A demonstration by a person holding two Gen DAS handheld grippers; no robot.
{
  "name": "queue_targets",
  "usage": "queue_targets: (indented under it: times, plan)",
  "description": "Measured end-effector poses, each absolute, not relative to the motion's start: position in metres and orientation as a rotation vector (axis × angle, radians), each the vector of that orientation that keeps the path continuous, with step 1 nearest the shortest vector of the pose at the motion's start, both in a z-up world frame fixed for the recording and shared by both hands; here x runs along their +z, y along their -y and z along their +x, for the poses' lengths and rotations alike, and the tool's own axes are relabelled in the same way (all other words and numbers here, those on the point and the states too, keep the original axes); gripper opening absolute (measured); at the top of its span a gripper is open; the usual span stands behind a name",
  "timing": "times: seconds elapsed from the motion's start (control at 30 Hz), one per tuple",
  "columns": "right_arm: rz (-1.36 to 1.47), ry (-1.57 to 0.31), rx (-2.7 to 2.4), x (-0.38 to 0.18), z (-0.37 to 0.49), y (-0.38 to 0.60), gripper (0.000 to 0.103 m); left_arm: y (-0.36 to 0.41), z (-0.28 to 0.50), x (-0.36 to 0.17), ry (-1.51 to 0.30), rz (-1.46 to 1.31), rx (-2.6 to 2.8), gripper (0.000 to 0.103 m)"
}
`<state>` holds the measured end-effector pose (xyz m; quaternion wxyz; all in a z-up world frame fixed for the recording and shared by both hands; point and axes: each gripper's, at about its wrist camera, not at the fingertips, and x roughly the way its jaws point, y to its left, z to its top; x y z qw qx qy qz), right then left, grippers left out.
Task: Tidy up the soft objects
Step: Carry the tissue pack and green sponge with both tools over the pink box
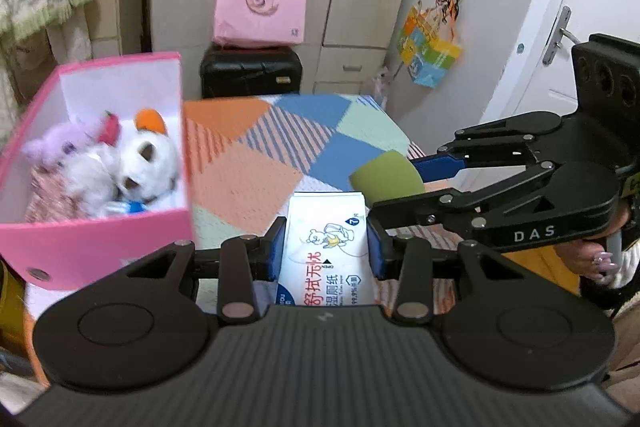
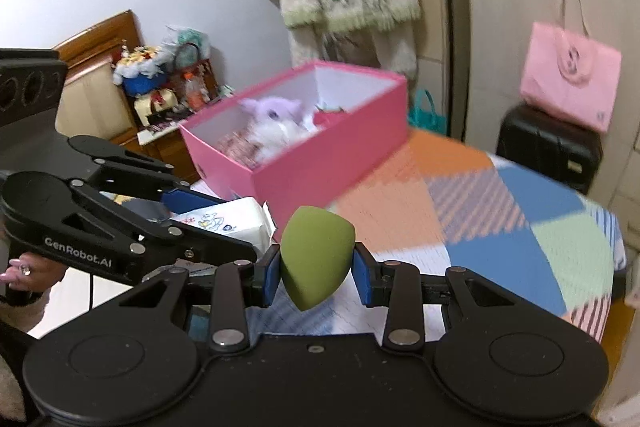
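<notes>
Clamped in the left gripper (image 1: 326, 247), the wipes pack (image 1: 326, 243) (right gripper (image 2: 316, 267) pinches the green sponge (image 2: 316, 251)) should travel level toward the pink box (image 1: 96, 247) at ten o'clock.

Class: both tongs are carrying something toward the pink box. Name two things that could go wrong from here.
1. The green sponge is pinched by the right tongs only at its sides; being squashy, it might pop out.
2. The left tongs hold the wipes pack close beside the right tongs; they could bump near the pink box, already holding soft toys.

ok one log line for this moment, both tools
left tool: shut on wet wipes pack | right tool: shut on green sponge | pink box: holds plush toys
</notes>
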<state>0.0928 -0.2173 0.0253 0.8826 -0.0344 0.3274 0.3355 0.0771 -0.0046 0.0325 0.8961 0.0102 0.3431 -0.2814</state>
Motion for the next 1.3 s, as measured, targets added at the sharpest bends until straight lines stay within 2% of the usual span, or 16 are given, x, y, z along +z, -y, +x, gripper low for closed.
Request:
queue_targets:
  times: [0.33,0.67,0.9,1.1,1.3]
  plan:
    - [-0.128,-0.581,0.758,0.059,0.108,0.166,0.043,-0.042,0.086,0.063,-0.586,-0.017,-0.504,0.039]
    - [-0.107,-0.578,0.745,0.073,0.158,0.135,0.043,-0.093,0.126,0.070,-0.569,-0.094,-0.435,0.039]
    - [-0.153,-0.632,0.731,0.059,0.193,0.105,0.044,-0.103,0.176,0.048,-0.634,-0.096,-0.461,0.039]
    - [-0.187,-0.687,0.739,0.044,0.220,0.087,0.044,-0.106,0.221,0.014,-0.782,-0.100,-0.470,0.039]
    - [-0.357,-0.731,0.750,0.028,0.226,0.064,0.044,-0.102,0.231,-0.005,-0.838,-0.051,-0.457,0.039]
